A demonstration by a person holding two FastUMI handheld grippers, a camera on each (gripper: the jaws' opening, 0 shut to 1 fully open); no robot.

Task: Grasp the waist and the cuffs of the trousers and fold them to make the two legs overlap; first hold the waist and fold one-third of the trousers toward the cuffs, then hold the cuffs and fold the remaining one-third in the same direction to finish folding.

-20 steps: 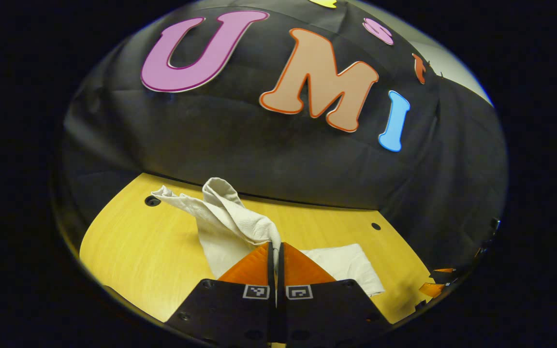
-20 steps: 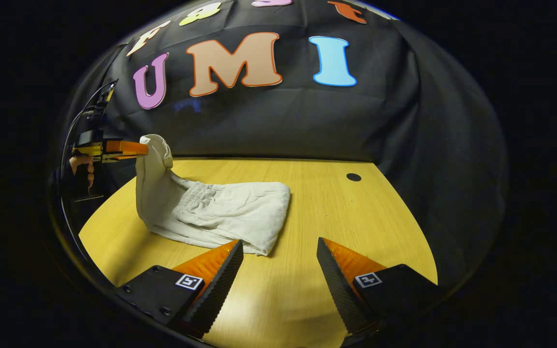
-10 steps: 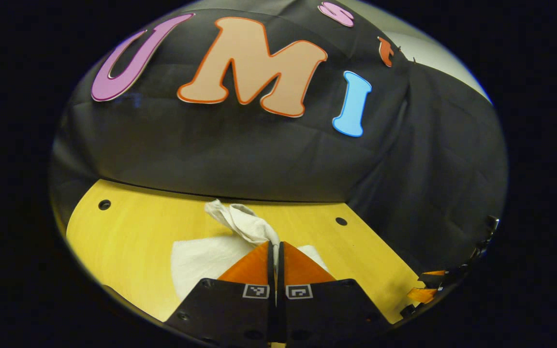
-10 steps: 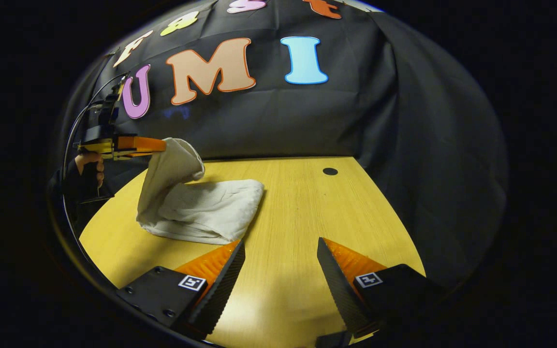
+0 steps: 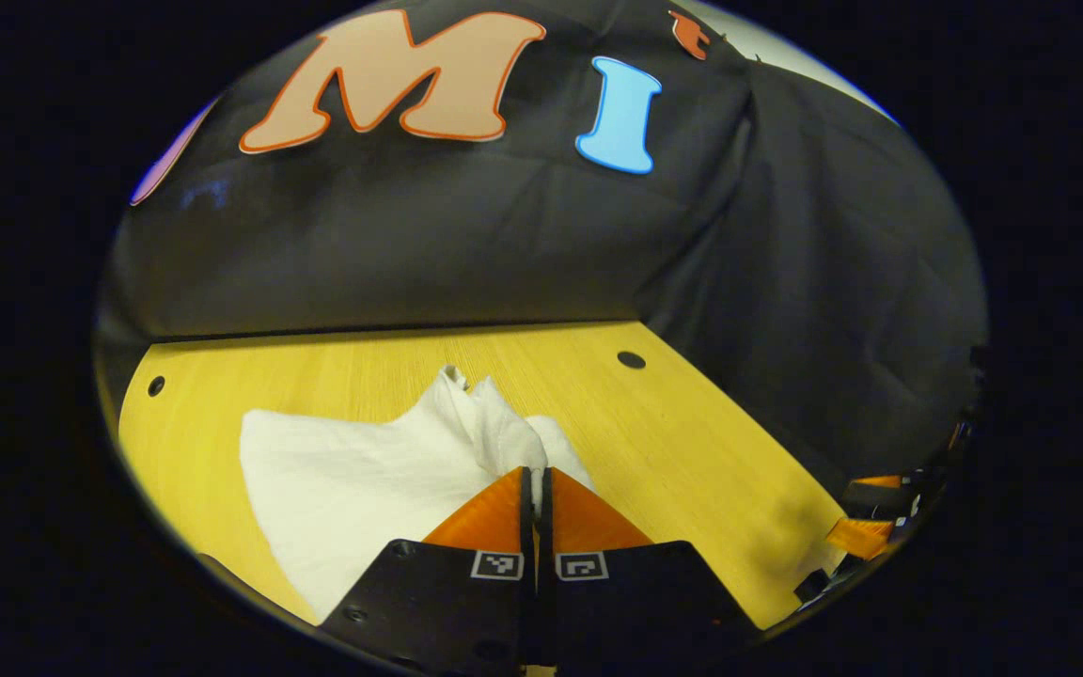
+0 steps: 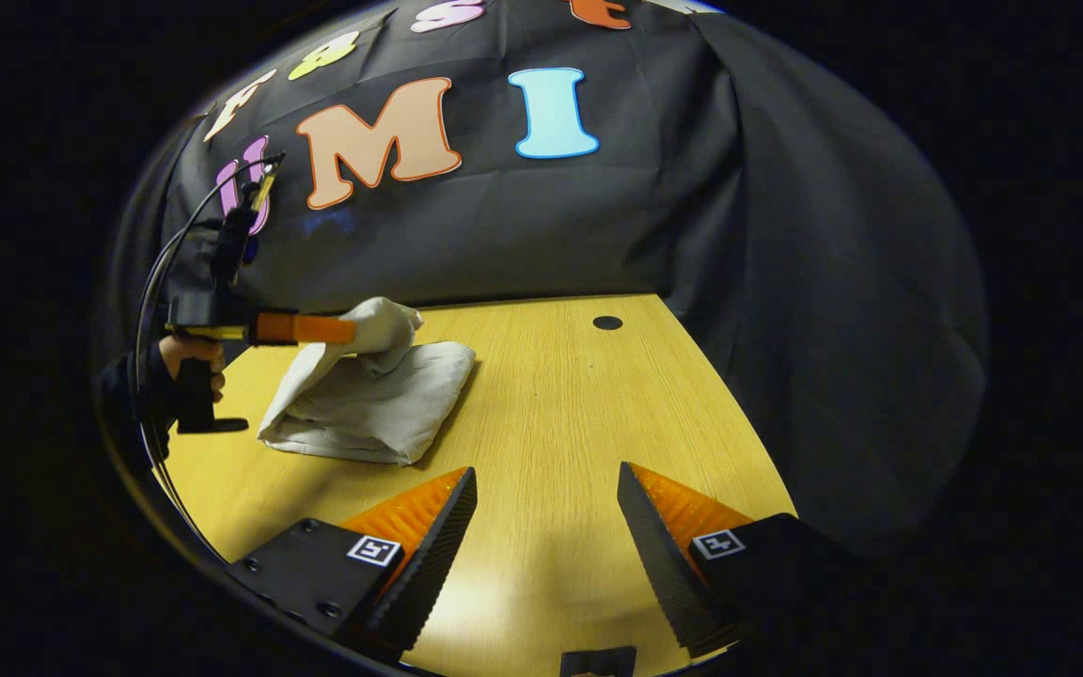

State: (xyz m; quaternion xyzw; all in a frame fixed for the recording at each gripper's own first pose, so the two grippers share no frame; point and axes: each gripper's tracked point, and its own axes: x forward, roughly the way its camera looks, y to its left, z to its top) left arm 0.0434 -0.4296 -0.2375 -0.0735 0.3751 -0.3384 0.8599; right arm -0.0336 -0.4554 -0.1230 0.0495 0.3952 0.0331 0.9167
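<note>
The off-white trousers (image 6: pixel 368 400) lie folded into a compact bundle on the yellow wooden table (image 6: pixel 560 414). My left gripper (image 5: pixel 536 475) is shut on a bunched end of the trousers (image 5: pixel 391 480) and holds that end low over the folded stack. In the right gripper view the left gripper (image 6: pixel 349 329) reaches in from the left, held by a hand (image 6: pixel 189 353), its fingers pinching the raised cloth above the bundle. My right gripper (image 6: pixel 546 489) stands open over bare table, nearer than the bundle and to its right, with nothing between its fingers.
Black cloth walls close the table at the back and right. Small dark holes sit in the tabletop (image 6: pixel 607 322), (image 5: pixel 631 360), (image 5: pixel 156 385). A cable (image 6: pixel 184 240) loops up from the left gripper. Bare wood stretches right of the trousers.
My left gripper carried the held end rightward and down over the stack, so the raised cloth now hangs low above the bundle. The right gripper stayed open and drew slightly away.
</note>
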